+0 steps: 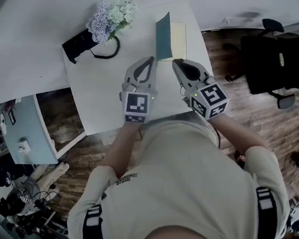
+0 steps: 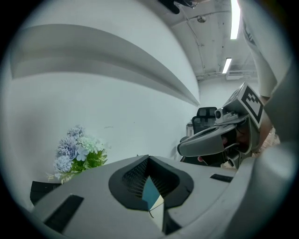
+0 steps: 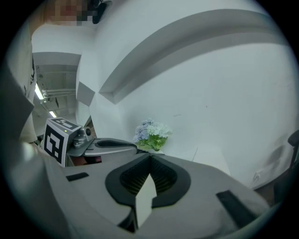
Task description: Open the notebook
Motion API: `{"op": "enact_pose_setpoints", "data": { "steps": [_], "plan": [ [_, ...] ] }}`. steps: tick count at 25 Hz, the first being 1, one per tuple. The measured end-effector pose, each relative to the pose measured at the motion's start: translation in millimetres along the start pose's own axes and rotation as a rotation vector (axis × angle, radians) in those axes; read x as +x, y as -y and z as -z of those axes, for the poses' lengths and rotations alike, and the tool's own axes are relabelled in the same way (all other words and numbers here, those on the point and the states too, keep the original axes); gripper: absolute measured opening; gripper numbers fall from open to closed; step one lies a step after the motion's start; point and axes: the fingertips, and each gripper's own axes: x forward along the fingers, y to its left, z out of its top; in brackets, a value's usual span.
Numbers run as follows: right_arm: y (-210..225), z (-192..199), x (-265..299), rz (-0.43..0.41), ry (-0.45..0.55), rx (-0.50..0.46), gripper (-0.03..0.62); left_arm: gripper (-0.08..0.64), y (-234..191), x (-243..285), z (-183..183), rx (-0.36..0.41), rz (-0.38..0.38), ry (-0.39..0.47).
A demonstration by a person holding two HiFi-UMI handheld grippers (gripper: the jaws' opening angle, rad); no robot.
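Note:
The notebook lies at the far right of the white table (image 1: 100, 94). Its teal cover (image 1: 163, 37) stands lifted on the left, and a cream page (image 1: 179, 40) is bare beside it. My left gripper (image 1: 151, 60) and right gripper (image 1: 176, 62) hang side by side above the table, just short of the notebook's near edge and touching nothing. Both are shut and hold nothing. In the left gripper view the jaws (image 2: 148, 158) meet, and the teal cover (image 2: 150, 193) shows through the gap below them. The right gripper's jaws (image 3: 149, 158) are also together over white table.
A bunch of pale blue and white flowers (image 1: 112, 15) stands at the table's back, with a black box (image 1: 78, 44) and a looped black cord (image 1: 107, 52) beside it. A black office chair (image 1: 274, 58) stands on the wooden floor to the right.

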Motion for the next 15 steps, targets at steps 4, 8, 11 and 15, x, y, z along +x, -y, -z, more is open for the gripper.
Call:
{"op": "enact_pose_setpoints", "data": {
  "steps": [4,8,11,15],
  "plan": [
    [-13.0,-14.7,-14.2,-0.012,0.033,-0.04,0.002,0.012,9.9,-14.5,-15.6,0.006,-0.004,0.057],
    [-24.9,-25.9,-27.5,-0.025,0.063,-0.068,0.002,0.012,18.3,-25.1,-23.5,0.009,-0.001,0.096],
    [-32.2,-31.5,-37.3,-0.032,0.079,-0.081,0.002,0.012,24.8,-32.6,-28.9,0.015,0.001,0.107],
    [-39.7,-36.7,-46.5,-0.04,0.104,-0.107,0.002,0.012,29.8,-42.7,-35.1,0.015,-0.011,0.131]
  ]
}}
